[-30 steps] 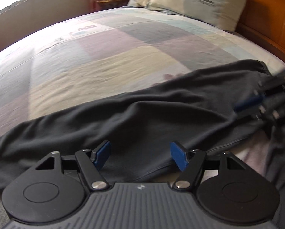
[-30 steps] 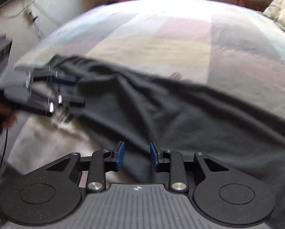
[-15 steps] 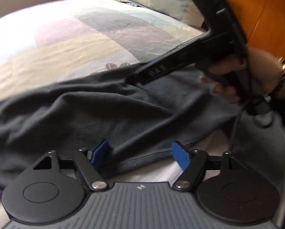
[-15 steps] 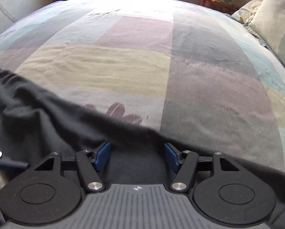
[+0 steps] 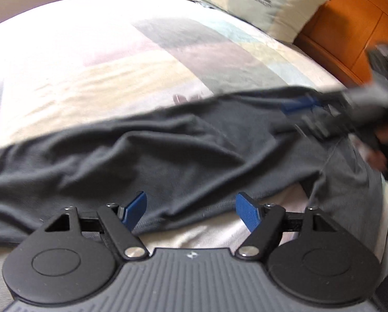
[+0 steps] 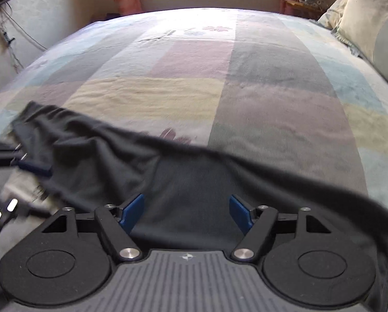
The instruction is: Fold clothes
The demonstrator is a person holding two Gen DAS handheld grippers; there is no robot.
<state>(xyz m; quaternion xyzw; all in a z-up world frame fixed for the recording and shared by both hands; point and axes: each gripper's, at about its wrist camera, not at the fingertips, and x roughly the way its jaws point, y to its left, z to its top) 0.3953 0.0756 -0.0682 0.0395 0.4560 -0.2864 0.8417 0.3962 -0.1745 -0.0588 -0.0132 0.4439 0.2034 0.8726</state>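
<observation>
Pastel patchwork bedspread (image 6: 220,91), wooden headboard (image 5: 349,26).

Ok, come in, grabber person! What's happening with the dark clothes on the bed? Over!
Left gripper open, empty. Right gripper jaws opening, nothing pinched. Dark garment lies rumpled, unfolded, on patchwork bedspread. Nothing in the way. Over.

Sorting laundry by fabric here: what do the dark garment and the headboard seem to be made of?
Dark garment: looks like soft matte knit, maybe cotton jersey; it drapes in limp, rounded folds with no shine. Headboard: apparently wood, orange-brown with a smooth, slightly glossy panelled surface.
</observation>
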